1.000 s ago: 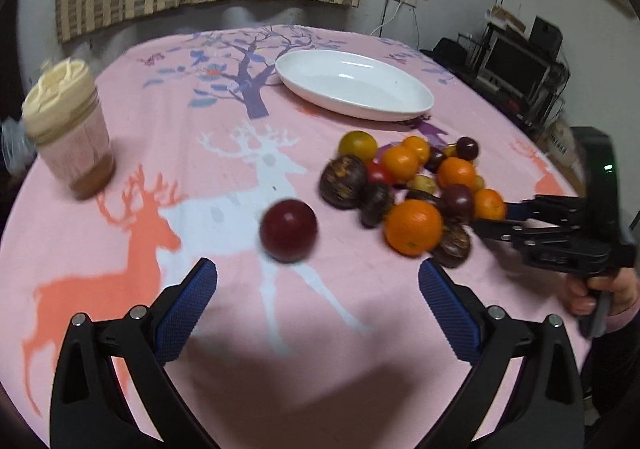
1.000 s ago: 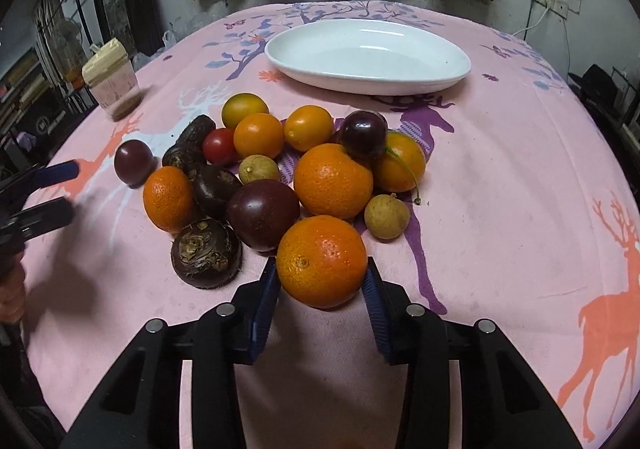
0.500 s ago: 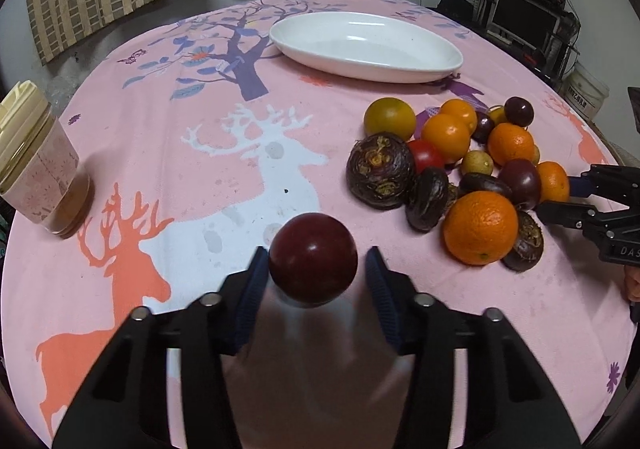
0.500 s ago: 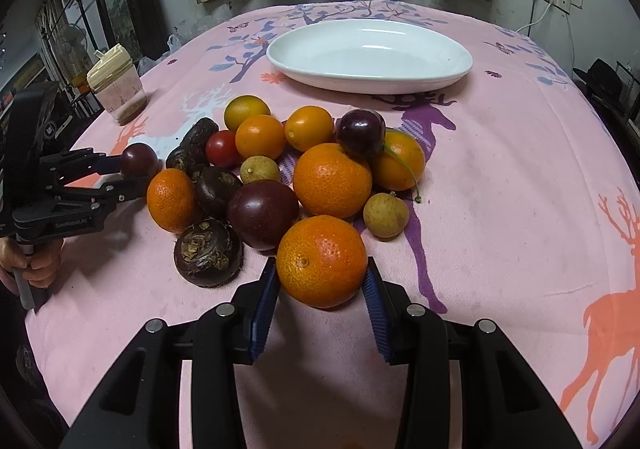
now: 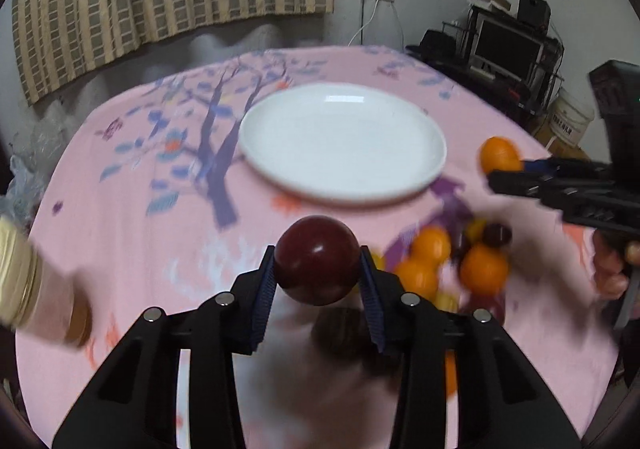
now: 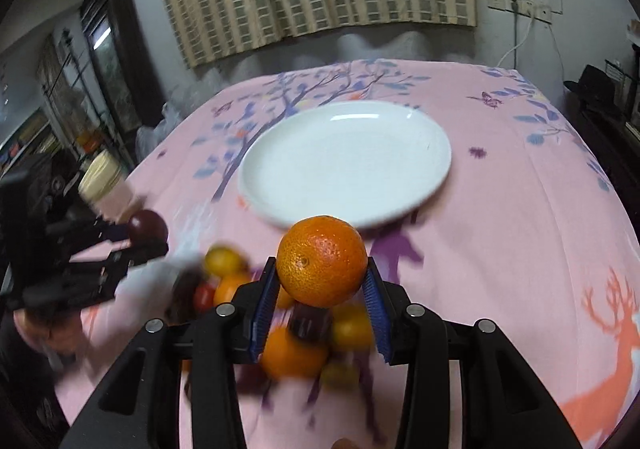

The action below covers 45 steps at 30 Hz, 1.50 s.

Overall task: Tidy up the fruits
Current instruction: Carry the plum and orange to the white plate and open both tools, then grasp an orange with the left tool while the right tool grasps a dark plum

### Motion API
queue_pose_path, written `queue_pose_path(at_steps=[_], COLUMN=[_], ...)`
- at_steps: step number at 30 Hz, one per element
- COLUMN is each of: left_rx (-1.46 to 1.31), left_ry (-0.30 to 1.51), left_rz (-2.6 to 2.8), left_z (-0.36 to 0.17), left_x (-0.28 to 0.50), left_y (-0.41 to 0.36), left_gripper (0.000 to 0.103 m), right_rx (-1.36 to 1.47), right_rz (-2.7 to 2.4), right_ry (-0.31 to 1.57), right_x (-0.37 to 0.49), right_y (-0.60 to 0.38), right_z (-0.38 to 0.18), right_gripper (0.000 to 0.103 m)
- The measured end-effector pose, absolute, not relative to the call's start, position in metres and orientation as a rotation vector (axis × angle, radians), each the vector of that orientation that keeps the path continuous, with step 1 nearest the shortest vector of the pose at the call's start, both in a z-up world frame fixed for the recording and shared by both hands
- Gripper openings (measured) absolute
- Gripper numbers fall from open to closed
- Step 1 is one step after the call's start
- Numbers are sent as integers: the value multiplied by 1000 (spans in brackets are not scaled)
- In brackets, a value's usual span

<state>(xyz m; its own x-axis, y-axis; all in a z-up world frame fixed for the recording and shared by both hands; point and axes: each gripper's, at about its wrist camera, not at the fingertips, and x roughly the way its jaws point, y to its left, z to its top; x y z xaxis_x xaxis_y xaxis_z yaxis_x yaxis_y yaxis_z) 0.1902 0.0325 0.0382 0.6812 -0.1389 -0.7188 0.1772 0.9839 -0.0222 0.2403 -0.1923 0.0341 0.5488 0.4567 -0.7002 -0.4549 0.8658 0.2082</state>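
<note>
I hold a dark red plum [image 5: 317,266] in the left gripper [image 5: 317,281] and an orange [image 6: 322,261] in the right gripper [image 6: 322,289], jaws pinching each across its widest girth above the worktop [image 6: 520,233], near the white plate [image 6: 344,161]; both look round, smooth-skinned, bruisable, so light squeeze.

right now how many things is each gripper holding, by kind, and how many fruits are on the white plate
oranges held: 1, the orange in the right gripper
dark red round fruits held: 1, the dark red fruit in the left gripper
fruits on the white plate: 0
total held: 2
The pile of fruit on the tablecloth is too blurred to count.
</note>
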Motion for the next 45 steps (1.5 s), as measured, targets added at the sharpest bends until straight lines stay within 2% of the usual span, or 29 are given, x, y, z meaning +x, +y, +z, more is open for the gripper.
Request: queue_pose_path(at_steps=[4,8,15,16,18,20,22,27,32,34,38,42,44,45], left_rx=[40,72,88,92,101,113,120,76,57,37,51,67,60,61], left_ry=[813,897,1007,1006,970,930,876,754,755,761,784,775,777,781], left_rz=[-196,-174,-139,-127,-96,-70,-57,-43,-120,-146,-170,-185,-201,-207], left_z=[43,24,-12,-12,-5,7,20,38,28,19,8,6,7,6], left_x=[255,309,341,341,331,314,289,208,150,133,112,102,101,100], left_y=[12,-4,-7,-6,-4,0,5,19,16,14,7,3,2,1], left_gripper=[39,39,40,43,58,86,93,98,98,98,98,98,98,98], right_rx=[-33,-69,-101,-92,-77,-70,-65,-61,-115,-132,-132,-147,-162,-164], right_rz=[498,463,476,486,497,512,535,603,603,614,633,620,610,610], right_ry=[865,930,964,956,931,904,872,817,763,764,785,787,779,779], right_x=[293,322,330,327,319,307,287,232,188,181,179,180,179,179], right_y=[-170,-153,-145,-146,-153,-162,-171,-190,-197,-198,-197,-195,-195,-194], right_z=[23,3,-14,-10,0,11,21,25,16,11,6,3,2,2], right_gripper=[42,42,45,51,56,61,66,68,68,63,43,36,27,27])
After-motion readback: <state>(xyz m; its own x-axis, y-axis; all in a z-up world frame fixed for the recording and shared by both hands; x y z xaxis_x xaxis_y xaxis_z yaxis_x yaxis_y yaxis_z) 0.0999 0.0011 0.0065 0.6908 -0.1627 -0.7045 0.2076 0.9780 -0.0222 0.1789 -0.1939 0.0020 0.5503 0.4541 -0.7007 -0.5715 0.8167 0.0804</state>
